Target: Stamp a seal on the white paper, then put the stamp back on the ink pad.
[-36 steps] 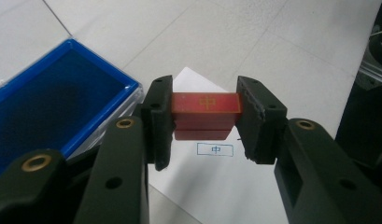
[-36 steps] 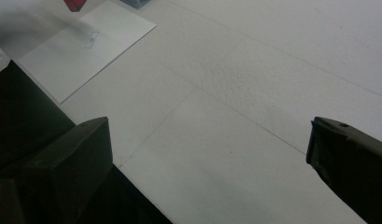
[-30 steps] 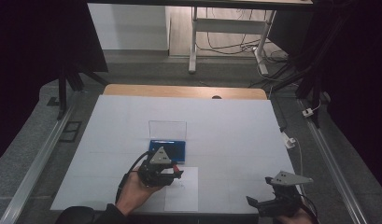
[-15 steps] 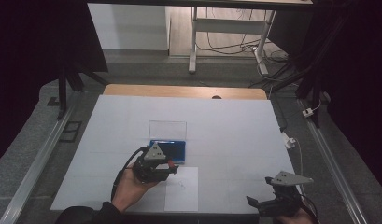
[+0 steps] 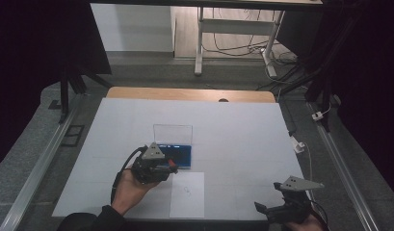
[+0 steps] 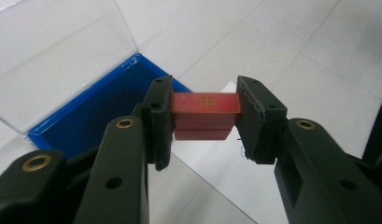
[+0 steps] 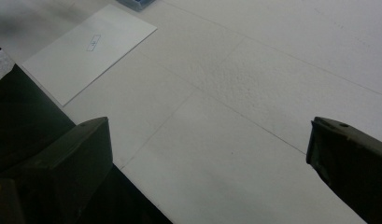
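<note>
My left gripper is shut on a small red block with a gold mark on its top face. The pads press on its two ends, and it hangs just above the table. Right behind it lies a shallow blue box with its clear lid standing open; in the left gripper view the blue box lies left of the jaws. A white sheet of paper with a small printed mark lies in front of the box. My right gripper rests at the table's front right, open and with nothing between its jaws.
The white table top has a wooden strip along its far edge. A white plug and cable lie by the right edge. Metal rails run along both sides. The sheet of paper lies to the upper left in the right gripper view.
My left gripper has shifted a little to the left with the red block, uncovering more of the blue box. The right gripper has stayed where it was.
</note>
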### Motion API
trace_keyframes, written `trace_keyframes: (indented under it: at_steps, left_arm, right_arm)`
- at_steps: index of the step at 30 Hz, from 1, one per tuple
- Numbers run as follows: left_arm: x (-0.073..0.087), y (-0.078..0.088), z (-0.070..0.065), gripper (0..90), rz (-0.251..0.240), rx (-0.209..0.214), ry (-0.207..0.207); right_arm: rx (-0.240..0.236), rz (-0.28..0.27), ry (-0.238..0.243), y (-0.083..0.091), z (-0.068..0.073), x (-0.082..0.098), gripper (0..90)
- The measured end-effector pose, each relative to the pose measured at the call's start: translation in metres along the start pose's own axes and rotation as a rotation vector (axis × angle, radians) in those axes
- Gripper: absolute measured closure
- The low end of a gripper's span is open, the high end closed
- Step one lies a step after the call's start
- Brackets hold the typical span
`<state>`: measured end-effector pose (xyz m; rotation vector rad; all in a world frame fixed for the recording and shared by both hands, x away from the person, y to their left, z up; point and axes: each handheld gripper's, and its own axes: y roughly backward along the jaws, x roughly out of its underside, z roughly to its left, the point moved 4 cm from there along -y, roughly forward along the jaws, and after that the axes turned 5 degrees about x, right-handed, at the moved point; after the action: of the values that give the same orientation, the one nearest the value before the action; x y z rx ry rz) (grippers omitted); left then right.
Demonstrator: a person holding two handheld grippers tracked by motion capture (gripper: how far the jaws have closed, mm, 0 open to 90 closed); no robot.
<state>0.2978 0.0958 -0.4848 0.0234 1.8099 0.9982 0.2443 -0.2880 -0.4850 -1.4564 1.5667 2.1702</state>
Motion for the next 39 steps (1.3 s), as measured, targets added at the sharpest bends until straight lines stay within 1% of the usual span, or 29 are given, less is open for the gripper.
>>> trace_keyframes:
  at_steps: [5,16,21,24,27,32,39]
  left_arm:
    - [-0.001,0.003,0.006,58.6,-0.016,-0.015,0.013]
    - [-0.004,0.003,0.017,58.6,-0.031,-0.032,0.03]
    - [-0.007,0.002,0.023,58.6,-0.035,-0.036,0.036]
    - [-0.009,0.001,0.028,58.6,-0.043,-0.032,0.05]
    - [-0.01,-0.002,0.033,58.6,-0.05,-0.032,0.062]
    - [-0.011,-0.007,0.039,58.6,-0.043,-0.037,0.069]
    - [-0.014,-0.017,0.045,58.6,-0.027,-0.041,0.056]
  right_arm:
    - [0.0,-0.001,0.001,0.001,0.0,0.0,0.3]
    - [0.005,0.001,0.004,0.0,0.0,0.0,0.3]
    - [0.006,0.001,-0.002,0.0,0.0,0.0,0.3]
    - [0.01,0.003,-0.001,0.0,0.0,0.0,0.3]
    - [0.011,0.006,-0.001,0.0,0.0,0.0,0.3]
    - [0.012,0.007,0.0,-0.001,0.0,0.0,0.3]
    - [0.014,0.012,0.001,-0.001,0.0,0.0,0.3]
